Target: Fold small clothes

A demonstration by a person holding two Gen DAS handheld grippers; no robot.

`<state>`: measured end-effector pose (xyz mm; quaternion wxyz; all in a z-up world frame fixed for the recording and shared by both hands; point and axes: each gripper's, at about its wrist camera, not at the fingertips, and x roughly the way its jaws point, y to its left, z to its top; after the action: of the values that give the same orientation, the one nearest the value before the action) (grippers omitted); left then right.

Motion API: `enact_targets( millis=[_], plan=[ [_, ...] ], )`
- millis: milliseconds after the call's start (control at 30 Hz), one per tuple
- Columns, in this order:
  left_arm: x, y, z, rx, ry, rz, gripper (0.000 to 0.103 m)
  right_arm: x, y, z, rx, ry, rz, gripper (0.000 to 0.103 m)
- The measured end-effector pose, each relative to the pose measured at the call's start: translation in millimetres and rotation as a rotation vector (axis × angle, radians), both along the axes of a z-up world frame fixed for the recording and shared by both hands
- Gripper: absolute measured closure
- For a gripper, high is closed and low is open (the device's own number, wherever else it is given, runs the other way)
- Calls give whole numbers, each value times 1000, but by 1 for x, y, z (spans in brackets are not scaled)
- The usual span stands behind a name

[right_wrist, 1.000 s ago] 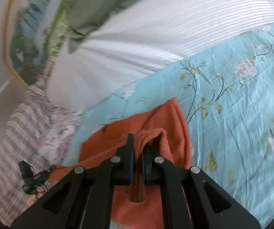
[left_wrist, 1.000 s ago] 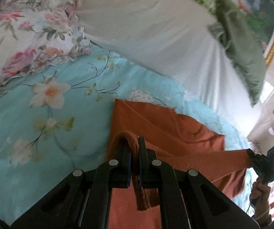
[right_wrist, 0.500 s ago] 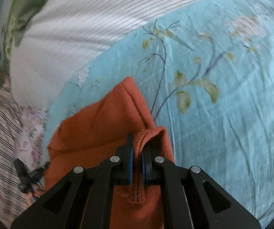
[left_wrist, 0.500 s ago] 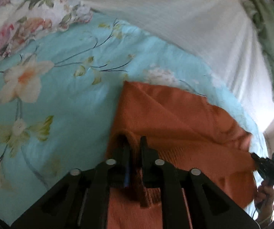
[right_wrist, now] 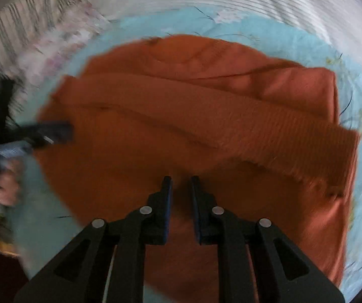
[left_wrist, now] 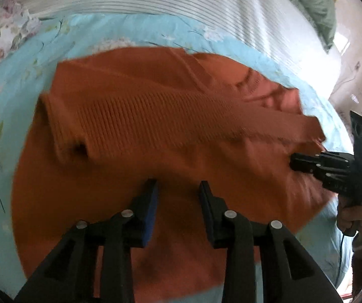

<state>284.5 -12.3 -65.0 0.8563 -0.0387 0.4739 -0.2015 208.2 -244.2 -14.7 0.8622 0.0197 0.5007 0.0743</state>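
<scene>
1. Left wrist view: orange knitted garment [left_wrist: 171, 131] lies spread on the blue floral bedspread [left_wrist: 9, 116], with a ribbed hem band folded across its middle.
2. Left claw [left_wrist: 178, 189] hangs over the garment's near part; its jaws are opening, a clear gap between them, nothing pinched.
3. Right claw [right_wrist: 181, 184] likewise sits over the garment's [right_wrist: 206, 116] near edge, jaws narrowly parted and opening, no cloth gripped.
4. Left view alone shows a green cushion [left_wrist: 314, 2] beyond the garment, and the right claw [left_wrist: 297, 164] at the garment's right edge with the hand [left_wrist: 355, 214] behind it.
5. Right view alone shows striped fabric [right_wrist: 17, 30] beyond the garment's left corner; that side is blurred.
</scene>
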Motion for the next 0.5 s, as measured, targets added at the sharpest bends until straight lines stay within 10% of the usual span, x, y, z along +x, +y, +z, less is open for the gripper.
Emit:
enact_targets(
  millis=[267, 500],
  plan=[
    [84, 57, 37, -13, -74, 277, 62, 38, -102, 43, 44, -182, -403, 89],
    [44, 100, 44, -104, -93, 409, 52, -12, -125, 59, 191, -256, -540, 88]
  ],
)
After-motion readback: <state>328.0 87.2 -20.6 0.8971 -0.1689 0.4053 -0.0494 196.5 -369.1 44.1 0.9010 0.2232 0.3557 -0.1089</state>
